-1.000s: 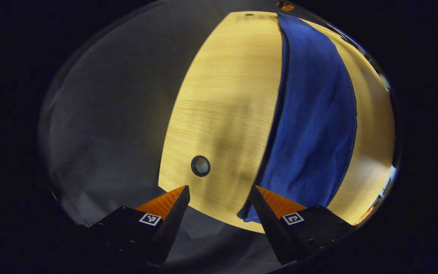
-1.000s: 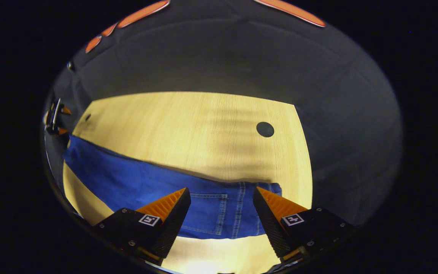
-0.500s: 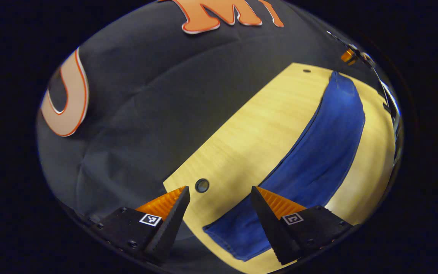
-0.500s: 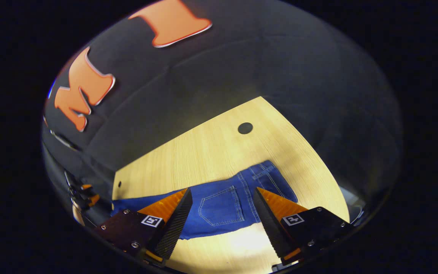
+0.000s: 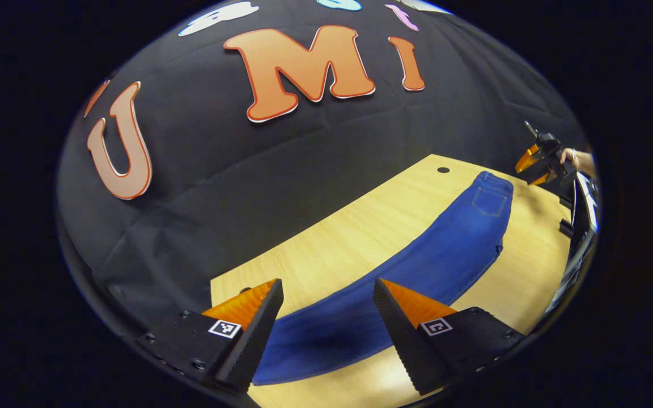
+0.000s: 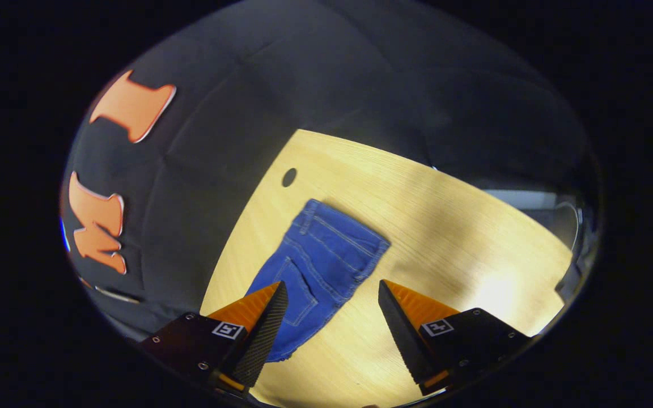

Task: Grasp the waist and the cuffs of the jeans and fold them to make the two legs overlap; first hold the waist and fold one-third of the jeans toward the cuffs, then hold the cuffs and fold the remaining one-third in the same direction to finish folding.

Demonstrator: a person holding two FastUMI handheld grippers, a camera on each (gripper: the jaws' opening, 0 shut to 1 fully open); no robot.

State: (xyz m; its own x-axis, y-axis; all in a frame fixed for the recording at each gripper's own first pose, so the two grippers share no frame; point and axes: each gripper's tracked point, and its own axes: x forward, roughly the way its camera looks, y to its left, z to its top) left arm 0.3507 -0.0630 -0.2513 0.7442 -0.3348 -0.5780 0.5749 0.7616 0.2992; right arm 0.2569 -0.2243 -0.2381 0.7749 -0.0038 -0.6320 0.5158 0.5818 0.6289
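**One jeans flat on tabletop, two claws apart**

One jeans [image 5: 417, 266] lies flat, legs overlapped in a long strip, on one wooden tabletop [image 5: 355, 238]. Two round holes: one [image 5: 443, 169] near the waist. Left claw [image 5: 326, 294] wide, above the cuff end. Right claw [image 6: 329, 294] wide, above the waist; both hold nothing.

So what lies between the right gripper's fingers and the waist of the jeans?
Nothing: in the right gripper view the open right gripper hangs above the jeans over bare table.
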